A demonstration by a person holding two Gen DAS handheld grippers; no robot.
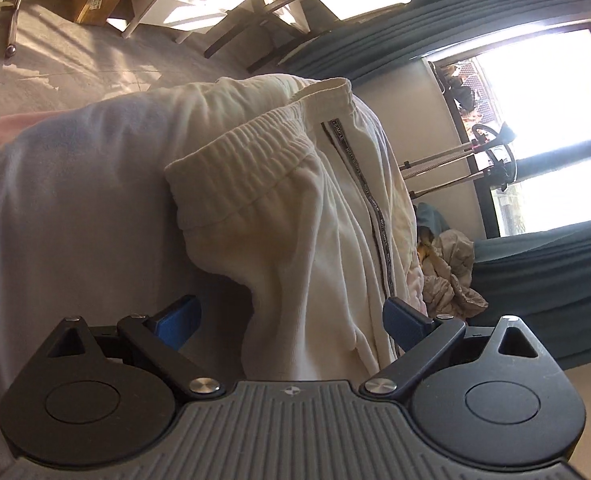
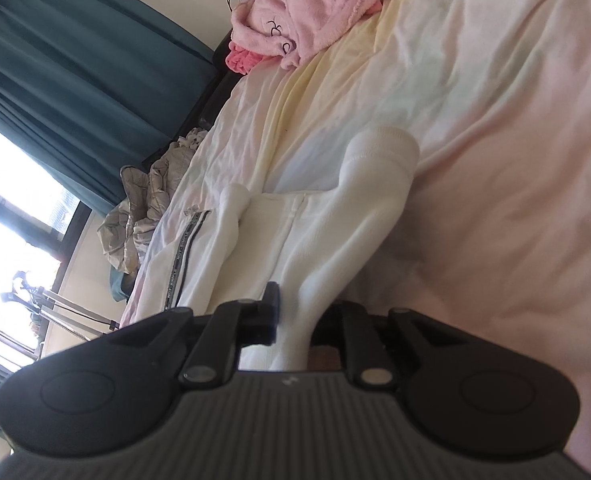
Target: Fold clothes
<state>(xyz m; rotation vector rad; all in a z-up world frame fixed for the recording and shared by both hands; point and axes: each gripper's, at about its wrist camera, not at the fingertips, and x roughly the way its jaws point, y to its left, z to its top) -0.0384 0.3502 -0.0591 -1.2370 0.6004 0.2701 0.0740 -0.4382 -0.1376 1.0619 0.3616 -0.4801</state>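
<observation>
Left gripper (image 1: 291, 320): my jaws stand wide, blue pads far apart; the cloth hangs between them but I see neither pad pressing on it.
Right gripper (image 2: 295, 316): my jaws are drawn in narrow and pinch a fold of the white cloth that runs straight down between them.
Trousers (image 1: 295, 184): white, with a gathered waistband and a dark lettered stripe down the side. In the left wrist view they fill the middle, the waistband toward 11 o'clock. In the right wrist view (image 2: 295, 236) they stretch from my jaws up toward 12 o'clock, and a cuff stands up at about 1 o'clock.
Bed (image 2: 475, 100): pale sheet under the trousers, spreading to 3 o'clock.
Pink robe (image 2: 307, 20): bunched on the bed at 12 o'clock, well apart from the trousers.
Curtain (image 2: 75, 60): teal, at 10 o'clock beside the bright window.
Crumpled beige cloth (image 2: 147, 208): off the bed's edge at 9 o'clock.
</observation>
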